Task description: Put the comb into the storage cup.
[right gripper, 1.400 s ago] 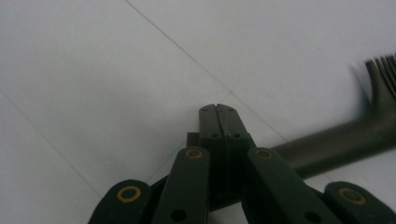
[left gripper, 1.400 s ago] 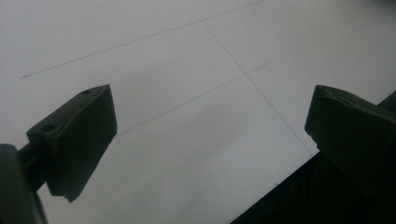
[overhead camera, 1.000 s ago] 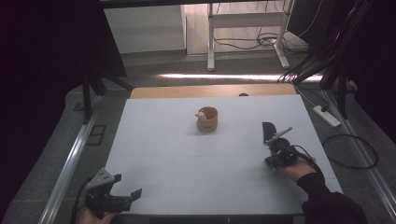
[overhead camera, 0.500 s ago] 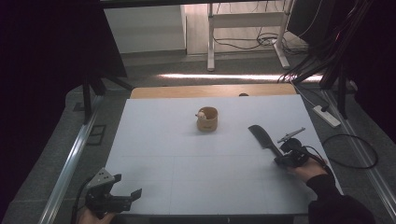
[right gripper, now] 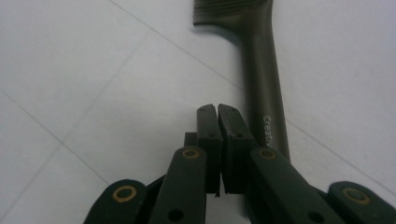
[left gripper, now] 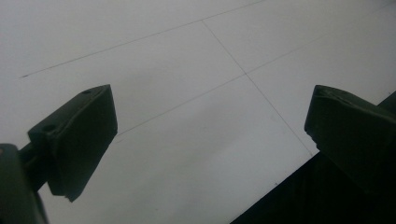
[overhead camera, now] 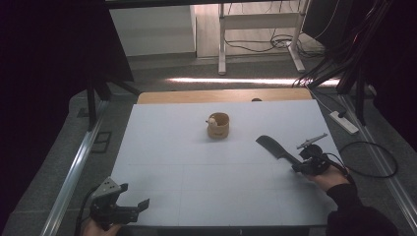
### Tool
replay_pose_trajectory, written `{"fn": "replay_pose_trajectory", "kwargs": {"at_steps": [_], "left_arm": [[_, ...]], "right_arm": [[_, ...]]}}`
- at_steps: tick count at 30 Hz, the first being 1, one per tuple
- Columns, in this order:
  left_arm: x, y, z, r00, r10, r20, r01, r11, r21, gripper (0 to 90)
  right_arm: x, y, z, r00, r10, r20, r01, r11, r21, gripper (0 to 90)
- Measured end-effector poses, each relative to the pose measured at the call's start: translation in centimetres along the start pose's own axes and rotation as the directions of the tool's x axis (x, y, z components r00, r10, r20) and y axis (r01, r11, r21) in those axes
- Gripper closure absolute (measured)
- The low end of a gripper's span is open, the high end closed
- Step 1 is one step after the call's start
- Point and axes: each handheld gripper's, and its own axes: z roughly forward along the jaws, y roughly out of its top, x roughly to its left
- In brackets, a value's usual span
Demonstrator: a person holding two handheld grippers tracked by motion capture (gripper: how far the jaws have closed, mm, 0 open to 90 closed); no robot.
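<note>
While my right gripper (right gripper: 218, 109) sits clenched on nothing, the comb (right gripper: 261, 88) lies just beside it on the table (overhead camera: 196, 172); my left gripper (left gripper: 210, 135) hangs released near the front edge, w/ a cup (overhead camera: 218, 125) mid-table.

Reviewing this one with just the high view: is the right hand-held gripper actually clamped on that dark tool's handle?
Observer: No. In the right gripper view, the right hand-held gripper has its jaws shut against each other. The handle lies beside them on the table.
Operator: What kind of tool is it?
Observer: Its far end carries a row of fine teeth, like a comb.
Operator: Any markings?
Observer: Pale lettering runs along the handle, starting "Crea"; the rest is hidden.
</note>
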Motion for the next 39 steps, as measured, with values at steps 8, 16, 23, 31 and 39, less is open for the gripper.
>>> {"fn": "replay_pose_trajectory", "kwargs": {"at_steps": [8, 16, 23, 31, 39], "left_arm": [[0.0, 0.0, 0.0, 1.0000, 0.003, 0.001, -0.003, 1.0000, 0.005, 3.5], [0.0, 0.0, 0.0, 1.0000, 0.003, 0.001, -0.003, 1.0000, 0.005, 3.6], [0.0, 0.0, 0.0, 1.0000, 0.002, 0.000, -0.002, 1.0000, 0.007, 3.6], [0.0, 0.1, 0.1, 1.0000, 0.003, -0.002, -0.003, 1.0000, 0.009, 3.6], [0.0, 0.1, 0.1, 1.0000, 0.004, -0.003, -0.004, 0.9999, 0.012, 3.6]], "right_arm": [[0.7, 0.8, -0.9, 0.9994, -0.029, 0.018, 0.029, 0.998, -0.048, 80.1], [0.3, 1.1, -1.5, 0.9979, -0.020, 0.062, 0.024, 0.997, -0.069, 61.1], [-0.2, 1.4, -1.3, 0.9964, -0.011, 0.084, 0.015, 0.999, -0.051, 33.7], [-0.7, 1.6, -1.3, 0.9961, -0.014, 0.088, 0.020, 0.998, -0.065, 8.4], [-1.2, 1.6, -1.2, 0.9950, -0.026, 0.096, 0.034, 0.996, -0.079, 0.0]]}}
